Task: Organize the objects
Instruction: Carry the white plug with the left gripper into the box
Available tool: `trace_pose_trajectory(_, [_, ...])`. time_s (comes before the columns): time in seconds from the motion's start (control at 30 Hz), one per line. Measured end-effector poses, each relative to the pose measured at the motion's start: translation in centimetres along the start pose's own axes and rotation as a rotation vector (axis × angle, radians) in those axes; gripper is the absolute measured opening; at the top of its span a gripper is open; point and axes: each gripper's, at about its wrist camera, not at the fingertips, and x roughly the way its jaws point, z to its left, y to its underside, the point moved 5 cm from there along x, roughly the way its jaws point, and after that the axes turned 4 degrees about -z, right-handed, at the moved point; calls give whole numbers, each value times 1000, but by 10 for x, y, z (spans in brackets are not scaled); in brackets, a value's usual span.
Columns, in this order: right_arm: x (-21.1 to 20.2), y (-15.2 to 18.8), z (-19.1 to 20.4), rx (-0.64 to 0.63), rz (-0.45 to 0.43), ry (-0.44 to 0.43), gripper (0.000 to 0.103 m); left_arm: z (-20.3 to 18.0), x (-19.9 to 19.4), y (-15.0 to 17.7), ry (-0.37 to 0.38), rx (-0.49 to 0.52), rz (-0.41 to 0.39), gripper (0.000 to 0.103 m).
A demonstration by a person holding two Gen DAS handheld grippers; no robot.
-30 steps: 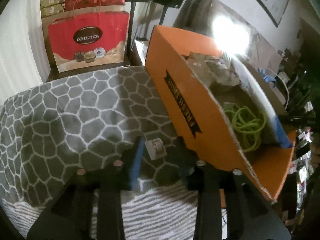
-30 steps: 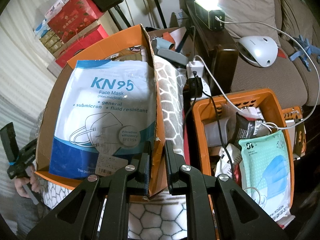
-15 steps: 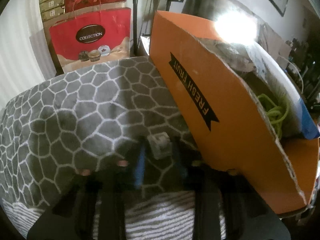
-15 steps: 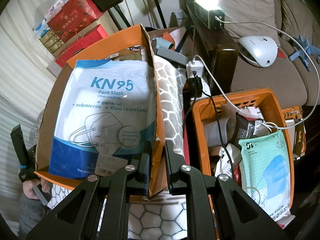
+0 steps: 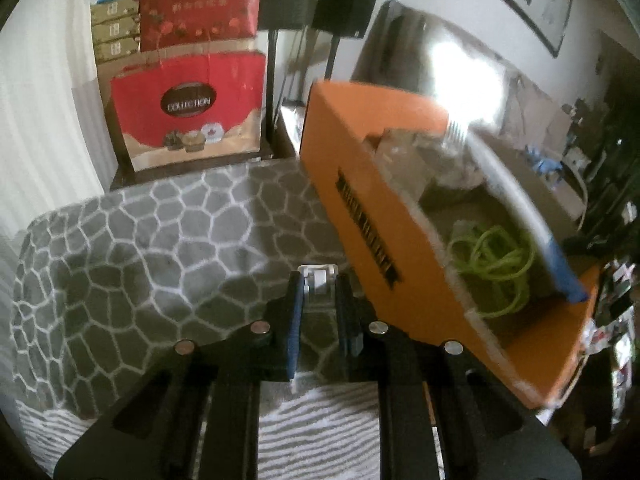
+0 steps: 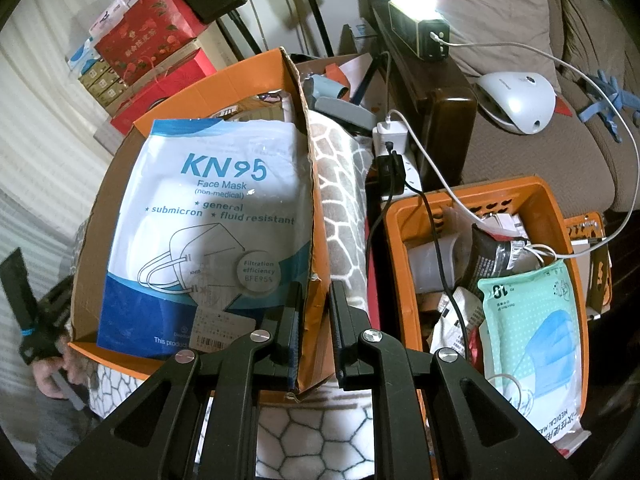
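The left gripper point(image 5: 319, 300), jaws just closing, pinches a small white clip point(image 5: 318, 278) above the patterned blanket point(image 5: 140, 248). The right gripper point(image 6: 311, 312) clamps the orange box point(image 6: 316, 264) wall. Next: swing the clip right and drop it inside.

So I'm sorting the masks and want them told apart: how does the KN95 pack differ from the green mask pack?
The KN95 pack is white and blue; the green mask pack is mint green. The KN95 pack lies in the cardboard box, the green one in the orange plastic basket. The KN95 pack looks larger. Both picture a mask.
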Motion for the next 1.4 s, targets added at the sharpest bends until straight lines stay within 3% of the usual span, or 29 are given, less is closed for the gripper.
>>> trace_pose_trajectory(0.23, [0, 0, 0, 0, 0, 0, 12, -17, -33, -39, 47, 12, -57, 14])
trace_pose_trajectory(0.5, [0, 0, 0, 0, 0, 1, 12, -48, -29, -61, 78, 29, -34, 14])
trace_pose_trajectory(0.93, [0, 0, 1, 1, 1, 0, 12, -86, 50, -60, 64, -1, 199, 14])
trace_pose_trajectory(1.4, [1, 0, 1, -3, 3, 1, 12, -100, 79, -57, -23, 56, 269, 14])
